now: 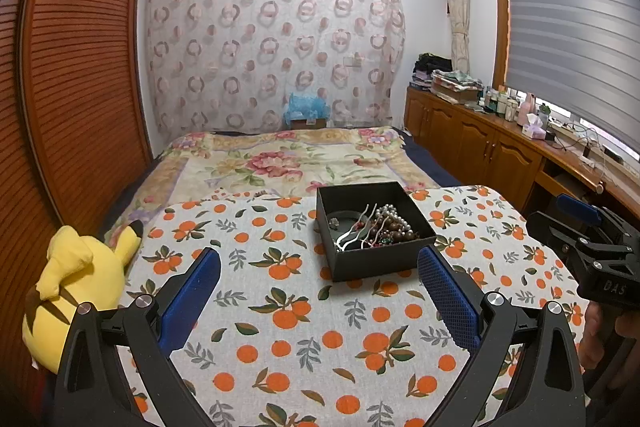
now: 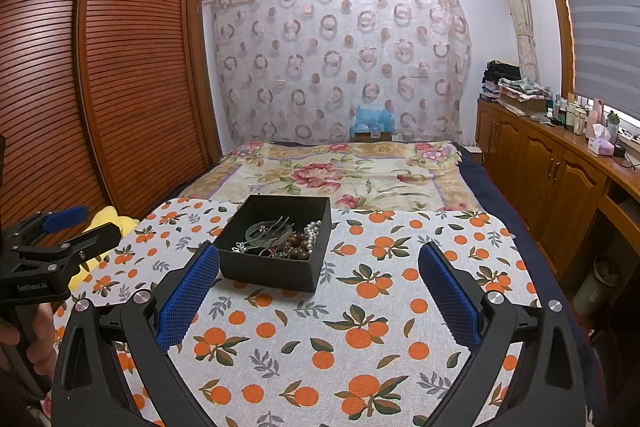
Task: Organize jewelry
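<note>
A black open box (image 1: 372,261) stands on the orange-print tablecloth (image 1: 304,339). It holds a tangle of jewelry (image 1: 378,227): a pearl strand, brown beads, silver hair forks. The box also shows in the right wrist view (image 2: 272,269), with the jewelry (image 2: 286,237) inside. My left gripper (image 1: 320,279) is open and empty, held above the cloth just short of the box. My right gripper (image 2: 320,279) is open and empty, with the box by its left finger. Each gripper shows at the edge of the other's view, the right one (image 1: 588,227) and the left one (image 2: 76,223).
A yellow plush toy (image 1: 80,291) lies at the table's left edge. A bed with a floral blanket (image 1: 280,159) lies behind the table. A wooden wardrobe (image 2: 100,87) stands at the left, and low wooden cabinets (image 2: 560,167) with bottles run along the right wall.
</note>
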A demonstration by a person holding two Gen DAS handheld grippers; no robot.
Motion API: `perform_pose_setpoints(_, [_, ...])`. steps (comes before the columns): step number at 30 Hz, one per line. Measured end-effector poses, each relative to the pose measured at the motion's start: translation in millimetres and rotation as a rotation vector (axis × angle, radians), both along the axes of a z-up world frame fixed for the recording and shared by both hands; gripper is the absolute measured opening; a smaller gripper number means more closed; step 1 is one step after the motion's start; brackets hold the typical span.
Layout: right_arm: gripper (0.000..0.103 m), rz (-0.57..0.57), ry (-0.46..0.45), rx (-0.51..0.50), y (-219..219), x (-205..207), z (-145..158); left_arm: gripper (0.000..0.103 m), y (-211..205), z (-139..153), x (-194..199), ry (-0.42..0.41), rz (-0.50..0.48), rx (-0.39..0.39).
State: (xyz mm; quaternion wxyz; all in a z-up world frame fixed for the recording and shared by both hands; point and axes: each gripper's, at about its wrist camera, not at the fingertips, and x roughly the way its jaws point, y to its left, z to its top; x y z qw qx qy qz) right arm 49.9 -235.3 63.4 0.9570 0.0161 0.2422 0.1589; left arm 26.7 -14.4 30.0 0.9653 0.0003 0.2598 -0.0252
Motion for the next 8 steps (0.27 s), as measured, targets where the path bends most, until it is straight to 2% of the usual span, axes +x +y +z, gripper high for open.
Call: perform_pose_setpoints(8, [0.1, 0.0, 0.0, 0.0, 0.1, -0.1, -0.2, 0.095, -0.8, -0.6, 0.4, 0.0, -0.001, -0.003])
